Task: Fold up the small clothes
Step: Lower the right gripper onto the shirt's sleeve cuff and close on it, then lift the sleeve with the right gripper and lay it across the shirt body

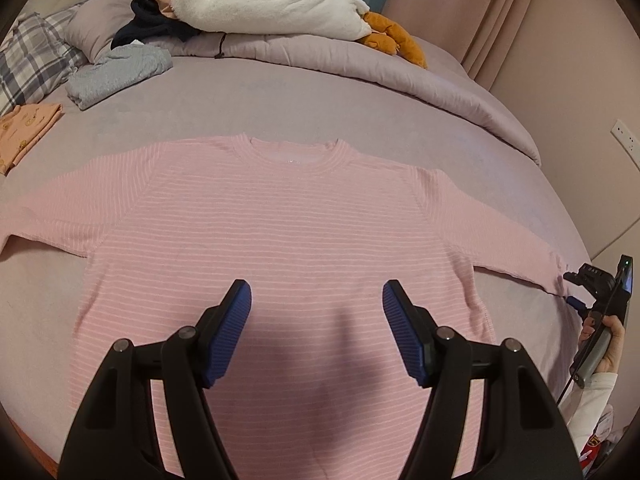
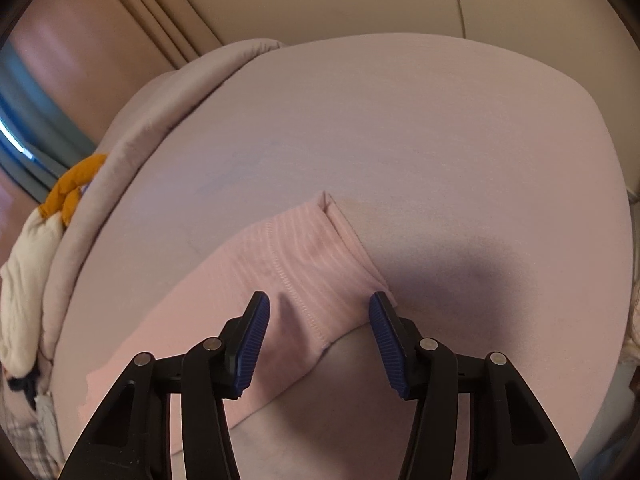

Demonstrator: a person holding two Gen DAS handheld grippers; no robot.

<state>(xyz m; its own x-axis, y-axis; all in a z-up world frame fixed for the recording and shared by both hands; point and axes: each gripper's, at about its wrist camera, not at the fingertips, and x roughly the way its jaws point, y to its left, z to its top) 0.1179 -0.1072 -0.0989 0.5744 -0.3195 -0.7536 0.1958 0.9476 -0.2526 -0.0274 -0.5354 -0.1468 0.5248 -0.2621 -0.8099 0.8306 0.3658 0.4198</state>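
A: Left wrist view: where does the pink striped top (image 1: 288, 216) lie?

B: Flat on the lilac bed (image 1: 304, 100), sleeves spread; the left gripper (image 1: 317, 300) hangs over its body, jaws apart, empty.

A: And the right gripper (image 2: 319, 312)?

B: Its jaws straddle the sleeve cuff (image 2: 316, 256), pads not pressing.

The pink striped top (image 1: 280, 216) lies flat and face up, filling the centre of the left wrist frame. Thin white stripes run across the body. The round ribbed neckline sits at upper centre; the hem runs off the lower edge. Both long sleeves extend outward toward the left and right edges. In the right wrist frame, the sleeve cuff (image 2: 320, 248) lies flat at centre, stitched seam visible.
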